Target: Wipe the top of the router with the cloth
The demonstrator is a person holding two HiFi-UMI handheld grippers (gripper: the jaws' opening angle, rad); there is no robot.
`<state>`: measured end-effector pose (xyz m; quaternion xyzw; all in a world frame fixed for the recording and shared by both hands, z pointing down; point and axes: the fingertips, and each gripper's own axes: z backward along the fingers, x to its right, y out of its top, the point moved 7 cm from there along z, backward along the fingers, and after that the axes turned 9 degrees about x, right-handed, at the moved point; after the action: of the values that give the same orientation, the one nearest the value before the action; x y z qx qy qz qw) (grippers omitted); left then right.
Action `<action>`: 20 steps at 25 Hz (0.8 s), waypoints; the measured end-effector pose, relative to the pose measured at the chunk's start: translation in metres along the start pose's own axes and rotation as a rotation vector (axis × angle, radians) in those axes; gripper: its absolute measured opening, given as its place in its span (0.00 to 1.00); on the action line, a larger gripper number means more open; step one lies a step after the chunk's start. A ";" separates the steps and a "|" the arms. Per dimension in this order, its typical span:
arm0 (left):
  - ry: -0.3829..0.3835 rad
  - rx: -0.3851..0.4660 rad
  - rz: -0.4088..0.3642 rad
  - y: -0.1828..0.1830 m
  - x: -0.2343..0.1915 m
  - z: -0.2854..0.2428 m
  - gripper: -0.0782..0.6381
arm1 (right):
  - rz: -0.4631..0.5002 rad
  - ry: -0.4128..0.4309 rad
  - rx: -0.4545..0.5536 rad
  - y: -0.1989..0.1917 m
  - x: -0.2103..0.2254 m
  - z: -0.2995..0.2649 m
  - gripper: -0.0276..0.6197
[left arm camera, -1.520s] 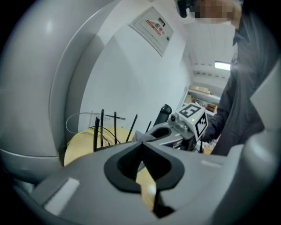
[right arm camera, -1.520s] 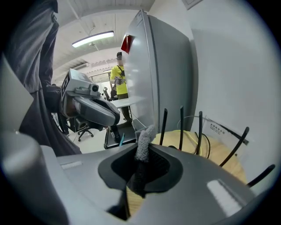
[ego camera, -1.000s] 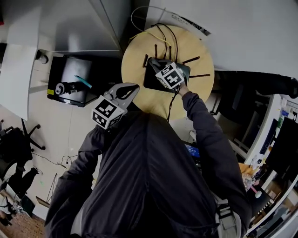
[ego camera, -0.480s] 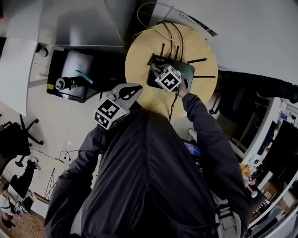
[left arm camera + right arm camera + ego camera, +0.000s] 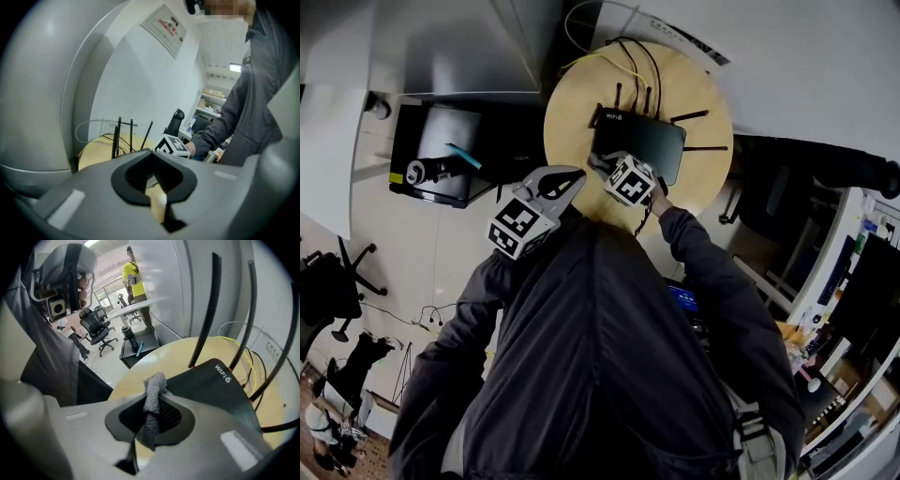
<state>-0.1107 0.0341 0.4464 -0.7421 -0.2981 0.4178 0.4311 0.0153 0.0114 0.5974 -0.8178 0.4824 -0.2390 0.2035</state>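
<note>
While pinching a grey fuzzy cloth (image 5: 154, 386) in the right tongs (image 5: 149, 414), reaching to the near left corner of a flat black router (image 5: 643, 146), itself lying on a round pale wooden desk (image 5: 570, 111) with its thin antennas standing upright. Holding the left tongs (image 5: 568, 178) pressed together on nothing, by the desk's near left rim, apart from the router. Letting the cloth's loose end poke up past the tong tips, near the router's WIFI 6 print.

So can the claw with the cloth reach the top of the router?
Probably yes. The right claw, shut on the grey cloth, sits by the router's edge, and nothing stands between them.
</note>
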 end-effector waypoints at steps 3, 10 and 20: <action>0.001 0.003 -0.002 -0.002 0.001 0.002 0.10 | -0.070 -0.091 0.048 0.000 0.036 0.011 0.09; 0.053 0.019 0.013 -0.004 0.004 0.011 0.10 | -0.128 -0.322 0.019 -0.006 0.132 0.030 0.09; 0.077 0.023 0.016 -0.005 0.003 0.015 0.10 | -0.090 -0.294 -0.016 -0.003 0.133 0.024 0.09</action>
<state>-0.1233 0.0449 0.4457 -0.7549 -0.2705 0.3960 0.4474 0.0876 -0.1024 0.6058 -0.8664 0.4120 -0.1219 0.2542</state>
